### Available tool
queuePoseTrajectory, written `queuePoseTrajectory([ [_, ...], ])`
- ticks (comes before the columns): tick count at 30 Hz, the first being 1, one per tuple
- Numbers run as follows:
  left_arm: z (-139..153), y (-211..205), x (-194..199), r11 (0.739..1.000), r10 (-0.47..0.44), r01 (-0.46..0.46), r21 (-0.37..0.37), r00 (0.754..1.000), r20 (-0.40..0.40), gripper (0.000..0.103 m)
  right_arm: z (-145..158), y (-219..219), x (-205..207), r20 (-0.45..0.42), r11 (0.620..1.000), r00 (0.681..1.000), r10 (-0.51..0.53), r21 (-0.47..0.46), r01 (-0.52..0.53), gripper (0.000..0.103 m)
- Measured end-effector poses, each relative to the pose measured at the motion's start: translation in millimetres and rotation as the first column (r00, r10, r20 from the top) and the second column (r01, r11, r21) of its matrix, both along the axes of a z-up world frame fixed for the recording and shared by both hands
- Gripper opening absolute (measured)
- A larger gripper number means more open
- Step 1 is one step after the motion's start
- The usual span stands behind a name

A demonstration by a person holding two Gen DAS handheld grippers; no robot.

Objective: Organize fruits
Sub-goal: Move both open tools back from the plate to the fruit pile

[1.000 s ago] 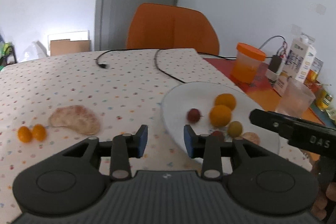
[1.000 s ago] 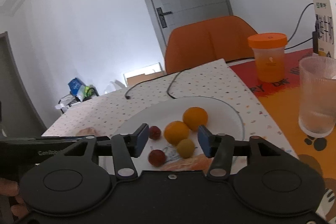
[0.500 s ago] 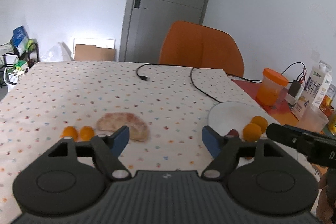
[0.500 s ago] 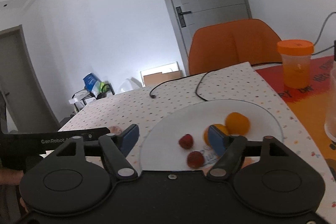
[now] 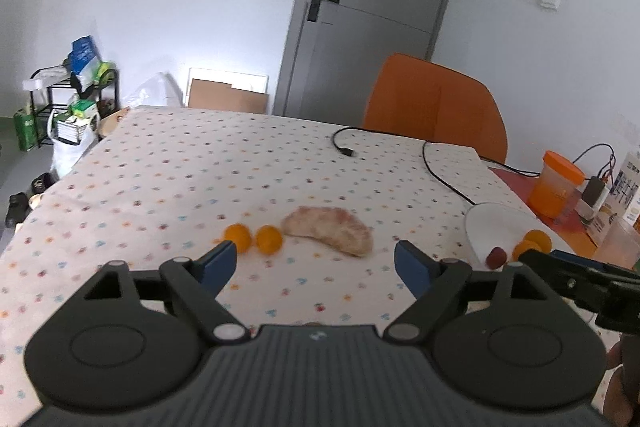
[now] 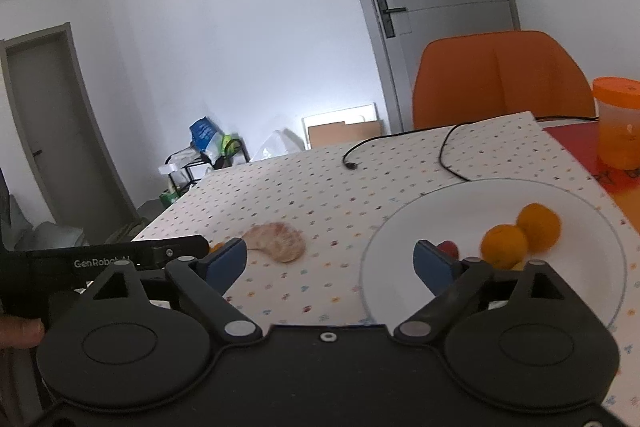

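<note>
While plate (image 6: 600, 291) already holds two oranges (image 6: 505, 246) and a red fruit (image 6: 449, 248) | two small oranges (image 5: 252, 238) plus peeled citrus piece (image 5: 328, 235) left on surface (image 5: 200, 187) | left gripper (image 5: 315, 263) opening, empty | right gripper (image 6: 330, 262) opening, empty | roughly half done

A dotted table (image 5: 168, 163) bearing two kumquats (image 5: 253, 237), a peeled pomelo wedge (image 5: 328, 235), a cable (image 5: 440, 171) and a plate (image 6: 492, 199).
</note>
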State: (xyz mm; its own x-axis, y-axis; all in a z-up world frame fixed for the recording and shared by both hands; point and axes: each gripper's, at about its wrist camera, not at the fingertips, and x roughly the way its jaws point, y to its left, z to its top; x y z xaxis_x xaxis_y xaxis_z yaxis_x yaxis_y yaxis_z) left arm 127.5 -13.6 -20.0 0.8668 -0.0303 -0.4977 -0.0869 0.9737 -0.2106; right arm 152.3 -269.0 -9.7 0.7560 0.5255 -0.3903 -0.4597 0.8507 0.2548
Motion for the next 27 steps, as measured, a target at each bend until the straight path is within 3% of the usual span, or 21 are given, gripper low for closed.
queuePoseTrajectory([
  [10,1.5,28.1,-21.5,0.999,0.048,-0.048,-0.007,0.999,0.001,0.086,1.6,19.1,-10.9,-0.003,0.999,0.999,0.048,-0.021,-0.049,0.103],
  [27,-15.3,22.0,-29.6,0.999,0.012,-0.013,-0.035,1.0,-0.029,0.085,-7.9,27.5,-18.4,-0.048,0.992,0.991,0.121,-0.032,-0.123,0.103],
])
